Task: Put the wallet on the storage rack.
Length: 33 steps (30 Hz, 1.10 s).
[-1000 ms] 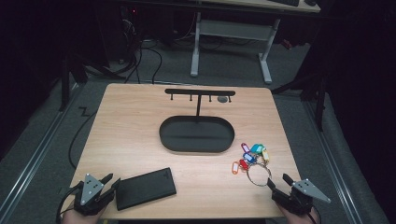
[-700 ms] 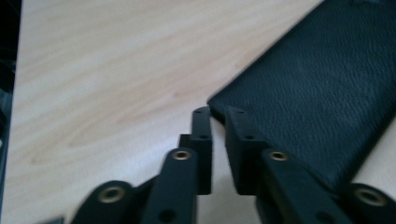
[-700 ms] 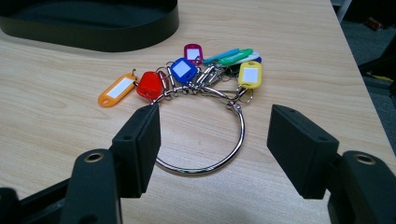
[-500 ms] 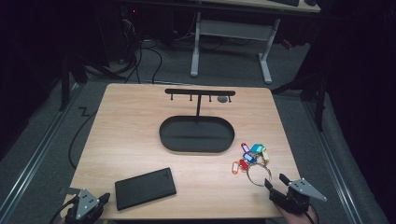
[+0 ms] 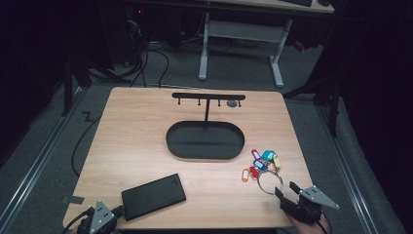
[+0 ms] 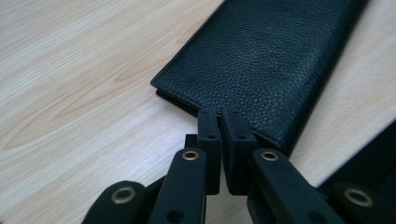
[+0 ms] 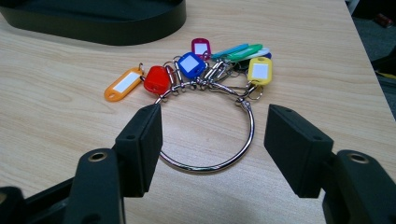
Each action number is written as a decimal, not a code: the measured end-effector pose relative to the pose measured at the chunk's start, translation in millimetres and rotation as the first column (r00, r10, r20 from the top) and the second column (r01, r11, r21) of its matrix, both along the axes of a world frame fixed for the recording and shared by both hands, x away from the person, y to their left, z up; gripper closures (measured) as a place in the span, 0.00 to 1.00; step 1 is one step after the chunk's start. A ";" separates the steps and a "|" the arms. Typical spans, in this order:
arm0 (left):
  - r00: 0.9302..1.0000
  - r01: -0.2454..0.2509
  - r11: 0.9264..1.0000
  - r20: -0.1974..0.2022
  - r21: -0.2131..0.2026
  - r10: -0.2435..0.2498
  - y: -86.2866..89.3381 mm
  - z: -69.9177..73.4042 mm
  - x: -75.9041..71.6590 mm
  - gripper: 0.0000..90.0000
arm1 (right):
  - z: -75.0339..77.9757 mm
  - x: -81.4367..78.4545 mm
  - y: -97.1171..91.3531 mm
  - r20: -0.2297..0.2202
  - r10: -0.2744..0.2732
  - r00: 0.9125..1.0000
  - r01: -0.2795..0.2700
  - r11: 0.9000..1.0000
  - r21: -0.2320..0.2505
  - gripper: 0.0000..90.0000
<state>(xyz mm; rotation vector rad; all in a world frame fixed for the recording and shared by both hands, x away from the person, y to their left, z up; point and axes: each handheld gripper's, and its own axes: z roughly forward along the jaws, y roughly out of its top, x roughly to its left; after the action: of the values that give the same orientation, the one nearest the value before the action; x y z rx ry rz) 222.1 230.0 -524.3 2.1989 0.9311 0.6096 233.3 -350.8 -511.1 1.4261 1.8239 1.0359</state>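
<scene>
Evidently the left tongs (image 6: 219,114) had altered most. A second before they stood apart beside the black wallet (image 5: 153,196); now they had sunk toward the near edge of the table (image 5: 136,136) and were clenched, their tips together right at the wallet's near corner. In the left gripper view the two black jaws met with no gap. Whether a thin edge of leather was nipped between them I could not tell, and the wallet lay flat where it had been. My judgement was that a pinch at the corner had just been tried, and that a lift had yet to prove it.

The right tongs (image 7: 215,114) had hardly stirred. They were released, jaws wide on either side of the near arc of the key ring (image 7: 250,126) without touching it. The ring rested on the table just right of the tray (image 5: 204,155).

Counted: two tongs, one wallet, one metal ring, one black oval tray with one hook stand rising from it. The tags (image 7: 191,64) numbered at least seven: orange, red, blue, magenta, teal, green and yellow.
</scene>
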 end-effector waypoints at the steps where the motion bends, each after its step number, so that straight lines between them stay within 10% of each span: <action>1: 1.000 0.000 1.000 0.000 0.000 0.000 0.0 0.0 0.0 0.96 | 0.0 0.0 0.0 0.000 0.000 1.000 0.000 1.000 0.000 0.42; 12: 0.993 0.115 0.993 0.021 0.035 -0.116 -41.7 0.5 -2.7 0.94 | -0.5 1.5 1.4 -0.003 0.011 1.000 -0.011 1.000 -0.002 0.42; 33: 0.990 0.106 0.994 0.094 -0.035 -0.102 -50.2 13.6 12.6 0.81 | -3.5 4.1 3.6 -0.018 0.024 1.000 -0.024 1.000 0.003 0.42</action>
<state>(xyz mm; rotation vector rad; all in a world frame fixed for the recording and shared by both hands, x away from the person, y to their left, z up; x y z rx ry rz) 234.7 179.8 -510.8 2.1495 0.7692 0.6319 237.4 -347.3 -514.6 1.4228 1.8570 1.0410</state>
